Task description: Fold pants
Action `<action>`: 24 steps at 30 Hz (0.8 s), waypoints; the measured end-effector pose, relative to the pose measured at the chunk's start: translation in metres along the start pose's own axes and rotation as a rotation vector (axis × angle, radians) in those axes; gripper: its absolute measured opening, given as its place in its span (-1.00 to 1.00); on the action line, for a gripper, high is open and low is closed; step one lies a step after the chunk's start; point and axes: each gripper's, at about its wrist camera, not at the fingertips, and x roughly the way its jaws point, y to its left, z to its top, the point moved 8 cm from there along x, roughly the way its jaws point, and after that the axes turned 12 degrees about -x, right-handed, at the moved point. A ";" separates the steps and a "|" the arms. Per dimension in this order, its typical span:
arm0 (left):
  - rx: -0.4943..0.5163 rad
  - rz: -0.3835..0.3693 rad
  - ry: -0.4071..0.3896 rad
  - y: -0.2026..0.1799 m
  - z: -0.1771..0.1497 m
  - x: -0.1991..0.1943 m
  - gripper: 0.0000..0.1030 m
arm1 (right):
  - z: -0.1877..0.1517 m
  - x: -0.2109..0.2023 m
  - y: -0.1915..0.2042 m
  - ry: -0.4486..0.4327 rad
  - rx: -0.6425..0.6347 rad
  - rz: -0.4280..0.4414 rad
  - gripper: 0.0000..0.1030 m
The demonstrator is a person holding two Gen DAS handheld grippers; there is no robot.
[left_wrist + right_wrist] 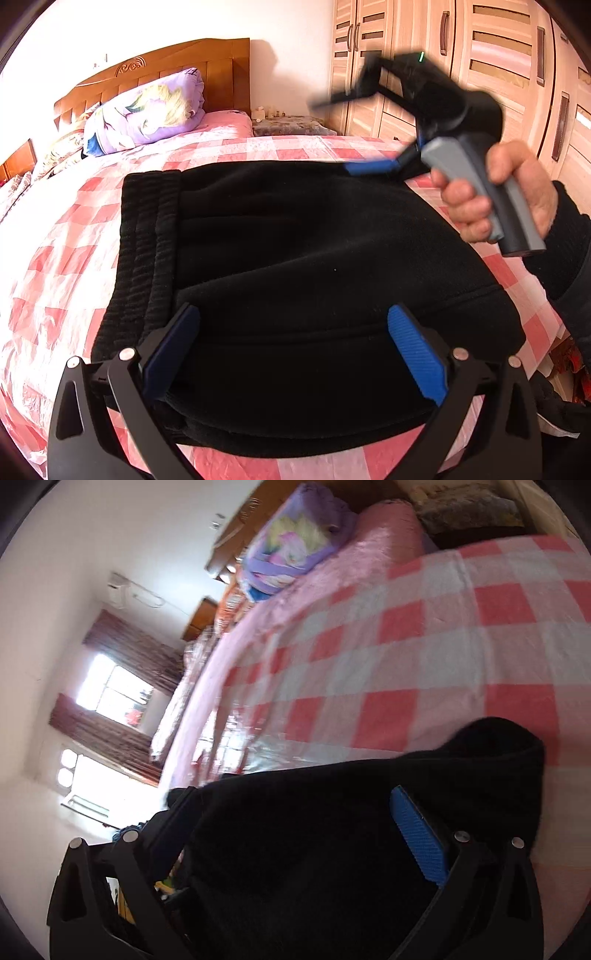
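Note:
Black pants [295,240] lie folded into a compact rectangle on a pink checked bed sheet [66,229], with the ribbed waistband [144,240] at the left. My left gripper [295,347] is open, its blue pads spread wide over the near edge of the pants. A hand [480,192] holds the right gripper at the far right corner, blurred, one blue finger [369,168] low by the fabric. In the right wrist view the right gripper [295,823] is open, tilted sideways, with the black pants [332,849] lying between its fingers and over the left one.
A purple rolled quilt [147,110] and wooden headboard [166,62] stand at the head of the bed. A light wooden wardrobe [480,55] runs along the right. A bright window with curtains [110,694] shows in the right wrist view.

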 end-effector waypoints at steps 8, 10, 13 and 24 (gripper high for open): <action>-0.046 -0.032 0.017 -0.004 0.009 -0.014 0.97 | 0.015 -0.069 0.031 -0.196 -0.086 -0.020 0.92; -0.081 -0.114 -0.016 -0.007 0.028 -0.031 0.97 | -0.008 -0.086 0.038 -0.210 -0.144 -0.065 0.92; -0.123 -0.077 -0.040 0.005 0.068 -0.032 0.97 | -0.057 -0.104 0.045 -0.190 -0.249 -0.139 0.92; -0.075 0.153 0.195 0.037 0.094 0.080 0.97 | -0.188 -0.071 0.049 -0.001 -0.594 -0.424 0.92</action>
